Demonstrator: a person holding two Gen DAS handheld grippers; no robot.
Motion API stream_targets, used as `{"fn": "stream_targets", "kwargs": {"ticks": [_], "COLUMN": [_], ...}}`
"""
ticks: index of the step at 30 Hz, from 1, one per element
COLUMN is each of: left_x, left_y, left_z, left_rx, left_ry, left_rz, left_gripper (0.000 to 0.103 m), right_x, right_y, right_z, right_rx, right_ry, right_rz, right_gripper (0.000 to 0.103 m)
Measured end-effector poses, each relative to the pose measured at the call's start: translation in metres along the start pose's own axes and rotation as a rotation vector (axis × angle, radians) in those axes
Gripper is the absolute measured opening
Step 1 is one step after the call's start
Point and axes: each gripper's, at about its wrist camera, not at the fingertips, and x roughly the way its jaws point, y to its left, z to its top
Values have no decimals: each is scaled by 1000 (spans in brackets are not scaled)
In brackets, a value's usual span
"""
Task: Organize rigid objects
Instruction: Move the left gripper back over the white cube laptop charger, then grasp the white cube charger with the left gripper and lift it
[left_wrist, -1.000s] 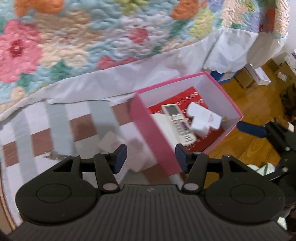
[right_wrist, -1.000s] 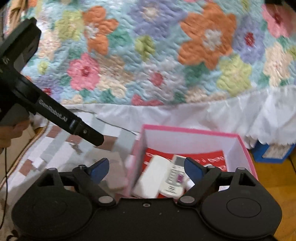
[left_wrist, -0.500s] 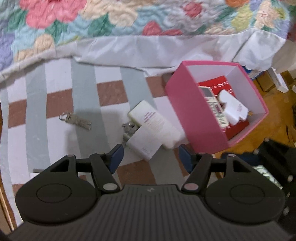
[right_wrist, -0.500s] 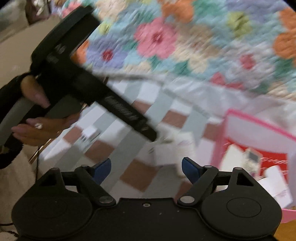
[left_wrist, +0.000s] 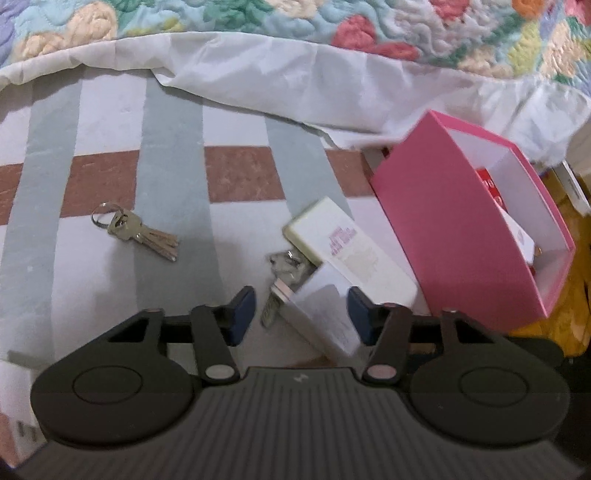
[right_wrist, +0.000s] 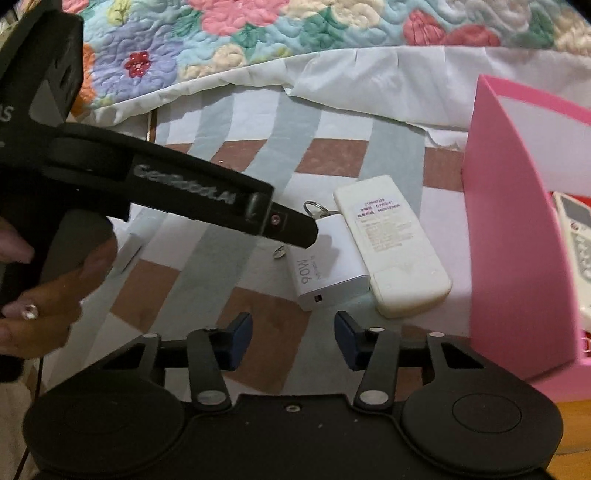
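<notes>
Home bedroom, floral quilt hanging off a bed, white bed skirt, striped rug, wooden floor

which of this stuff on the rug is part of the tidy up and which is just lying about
Part of the job:
- white charger block
- white remote, face down
- loose keys on a ring
- second key bunch, partly under the charger
- pink box, already holding another remote

Just lying about:
- floral quilt
- white bed skirt
- striped rug

Charger between keys and remote
</notes>
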Motion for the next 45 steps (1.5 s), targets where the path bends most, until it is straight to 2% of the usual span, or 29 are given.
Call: {"fn": "stream_targets", "kwargs": {"ticks": [2,5,9,13,19,21,22,23,24,27,31,34,36,39,45], "left_x": [5,12,13,9,8,10,11,11,11,11,20,22,23,22,25], "left_y": [2,3,0,3,9,11,12,14,16,22,34,32,28,24,23], "left_z": [1,1,0,-3,-20,-20,-20,-19,-18,-15,-13,-14,-15,-17,-21], "left_rx": [-6,-6,17,-33,-179,-206,-217,-224,-229,-221,-285,-271,-267,-256,-281], "left_ry": [-15,24,70,178,312,324,323,326,327,276,252,246,262,249,240], "left_rz": [-25,-52,-57,-76,-207,-219,-214,-204,-186,-130,-182,-219,-227,-219,-217], "left_gripper": [42,33,32,32,32,32,35,38,38,38,38,33,32,32,36], "right_x": [5,8,13,5,-5,-6,-5,-4,-4,0,4,8,10,10,9], "right_y": [2,3,3,14,15,11,10,11,12,10,12,11,11,16,19], "right_z": [0,2,6,3,-9,-11,-12,-14,-16,-18,-17,-15,-14,-15,-17], "right_rx": [-13,-32,-45,-104,-89,-62,-61,-77,-92,-57,-41,-29,-33,-95,-115], "right_ry": [2,-11,5,22,21,10,5,3,-6,4,-20,-37,-49,-52,-56], "right_rz": [-15,-27,-52,-72,-133,-124,-129,-149,-163,-137,-158,-169,-181,-176,-178], "right_gripper": [47,46,47,47,54,64,81,88,88,88,88,85,82,68,67]}}
